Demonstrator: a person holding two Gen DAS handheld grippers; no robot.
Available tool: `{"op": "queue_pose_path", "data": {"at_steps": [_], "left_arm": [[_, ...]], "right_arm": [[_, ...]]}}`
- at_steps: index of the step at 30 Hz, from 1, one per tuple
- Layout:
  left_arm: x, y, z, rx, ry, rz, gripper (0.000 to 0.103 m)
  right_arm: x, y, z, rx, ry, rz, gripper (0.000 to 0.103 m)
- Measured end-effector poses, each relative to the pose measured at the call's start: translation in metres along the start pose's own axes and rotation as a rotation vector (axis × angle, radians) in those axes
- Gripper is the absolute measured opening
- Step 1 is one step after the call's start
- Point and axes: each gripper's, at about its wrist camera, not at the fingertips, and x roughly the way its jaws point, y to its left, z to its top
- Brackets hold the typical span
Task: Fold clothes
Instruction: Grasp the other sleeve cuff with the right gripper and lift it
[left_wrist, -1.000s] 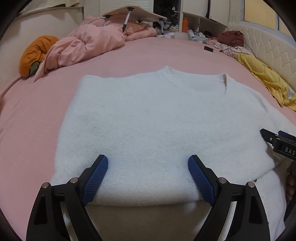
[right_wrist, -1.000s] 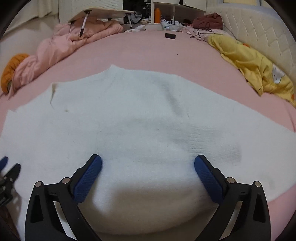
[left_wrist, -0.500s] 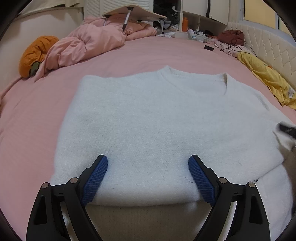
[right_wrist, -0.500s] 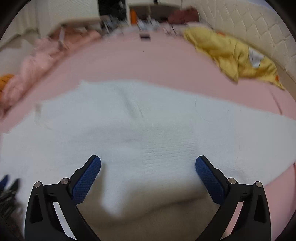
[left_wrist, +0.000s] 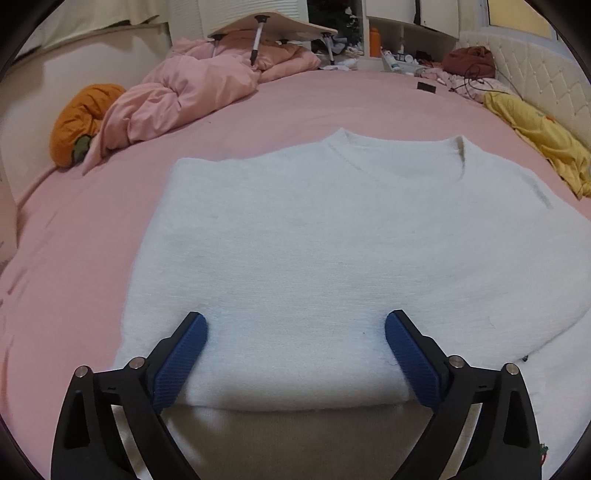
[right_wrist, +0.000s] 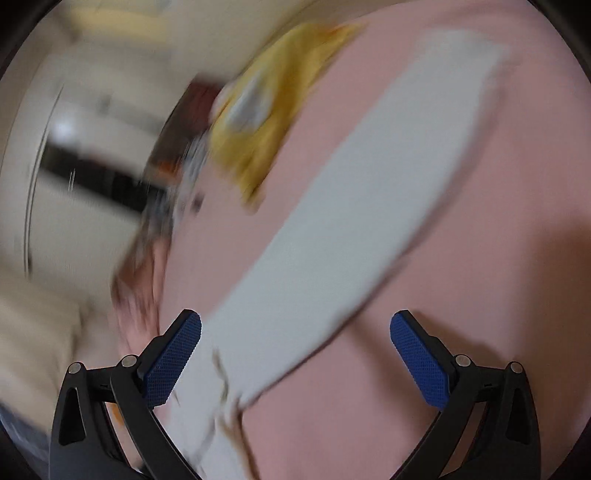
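A white fuzzy sweater (left_wrist: 314, 240) lies flat on the pink bed (left_wrist: 74, 240), collar at the far side, one side folded in over the body. My left gripper (left_wrist: 295, 332) is open and empty, low over the sweater's near folded edge. My right gripper (right_wrist: 295, 332) is open and empty. The right wrist view is blurred and tilted. It shows the sweater's long white sleeve (right_wrist: 362, 192) stretched out over the pink sheet (right_wrist: 480, 277), running away between the fingers.
A pink duvet (left_wrist: 177, 99) and an orange cushion (left_wrist: 81, 122) lie at the far left. A yellow garment lies at the right, in the left wrist view (left_wrist: 543, 147) and the right wrist view (right_wrist: 280, 103). A padded headboard (left_wrist: 535, 81) and cluttered shelves stand behind.
My right gripper has swung quickly to the right, off the sweater's body and toward its outstretched sleeve, and has left the left wrist view. My left gripper has hardly moved.
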Motion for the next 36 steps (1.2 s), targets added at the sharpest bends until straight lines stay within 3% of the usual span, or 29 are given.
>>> {"op": "queue_pose_path", "data": {"at_steps": [3,6,10,13,16,22,23,25,26,27,29,32,36], "left_arm": [[-0.001,-0.003,0.0,0.004,0.001,0.024,0.1],[-0.002,-0.005,-0.001,0.008,0.001,0.044,0.101],[-0.003,-0.008,-0.001,0.017,-0.003,0.067,0.102],[-0.004,-0.008,-0.002,0.021,-0.005,0.073,0.102],[-0.004,-0.007,-0.002,0.022,-0.005,0.073,0.102],[-0.003,-0.006,-0.002,0.02,-0.004,0.068,0.102],[-0.003,-0.006,-0.002,0.019,-0.004,0.066,0.102],[-0.003,-0.005,-0.002,0.016,-0.004,0.062,0.102],[-0.002,-0.004,-0.002,0.014,-0.004,0.058,0.102],[-0.002,-0.003,-0.002,0.011,-0.004,0.055,0.102],[-0.002,-0.003,-0.002,0.008,-0.004,0.05,0.102],[-0.001,-0.002,-0.002,0.004,-0.004,0.045,0.102],[-0.002,-0.002,-0.002,0.001,-0.003,0.042,0.102]], "right_arm": [[-0.023,-0.032,0.039,0.109,-0.101,0.058,0.102],[-0.032,-0.055,0.074,0.201,-0.165,0.054,0.102],[-0.02,-0.072,0.102,0.287,-0.122,0.047,0.102],[-0.001,-0.063,0.114,0.216,-0.055,-0.024,0.102],[0.018,-0.048,0.124,0.135,-0.04,-0.058,0.103],[0.042,-0.045,0.135,0.12,-0.065,0.014,0.102],[0.042,-0.05,0.137,0.125,-0.072,0.012,0.092],[0.04,-0.061,0.138,0.145,-0.088,-0.026,0.058],[0.039,-0.072,0.137,0.167,-0.101,-0.033,0.016],[0.037,-0.09,0.133,0.2,-0.118,-0.03,0.003],[0.036,-0.103,0.13,0.202,-0.14,0.009,0.003],[0.04,-0.084,0.132,0.124,-0.138,-0.114,0.004],[0.035,-0.069,0.132,0.093,-0.145,-0.152,0.006]]}}
